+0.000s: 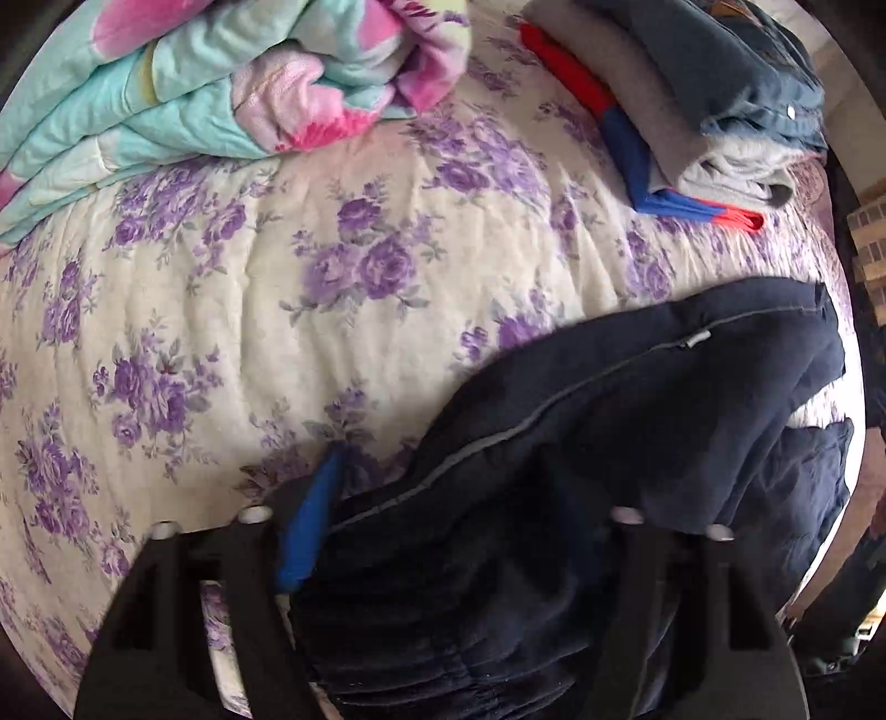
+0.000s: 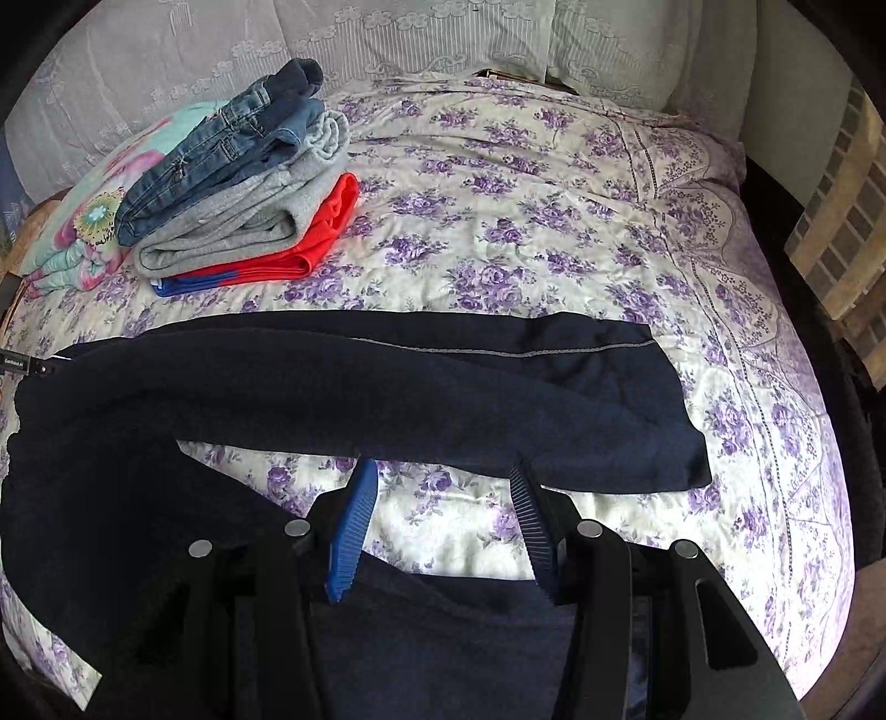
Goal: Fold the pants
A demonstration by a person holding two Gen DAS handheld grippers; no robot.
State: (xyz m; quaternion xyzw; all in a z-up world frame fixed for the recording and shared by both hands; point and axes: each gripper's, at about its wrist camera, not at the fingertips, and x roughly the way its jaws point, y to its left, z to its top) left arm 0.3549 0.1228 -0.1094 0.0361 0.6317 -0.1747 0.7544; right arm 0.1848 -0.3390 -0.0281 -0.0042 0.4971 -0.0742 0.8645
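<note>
Dark navy pants (image 2: 387,387) with a thin grey side stripe lie across the floral bedspread, one leg stretched to the right, the other (image 2: 443,637) under my right gripper. In the left wrist view the pants (image 1: 581,443) bunch up, the elastic waistband at the bottom. My left gripper (image 1: 443,498) has its blue finger (image 1: 310,526) against the fabric's left edge; the other finger is buried under cloth. My right gripper (image 2: 443,476) is open, its fingertips at the near edge of the far leg, floral sheet showing between them.
A stack of folded clothes (image 2: 243,210), jeans on grey on red and blue, sits at the back left; it also shows in the left wrist view (image 1: 692,99). A teal and pink quilt (image 1: 166,99) lies beyond. The bedspread (image 2: 554,194) is bare to the right. Pillows (image 2: 609,44) line the headboard.
</note>
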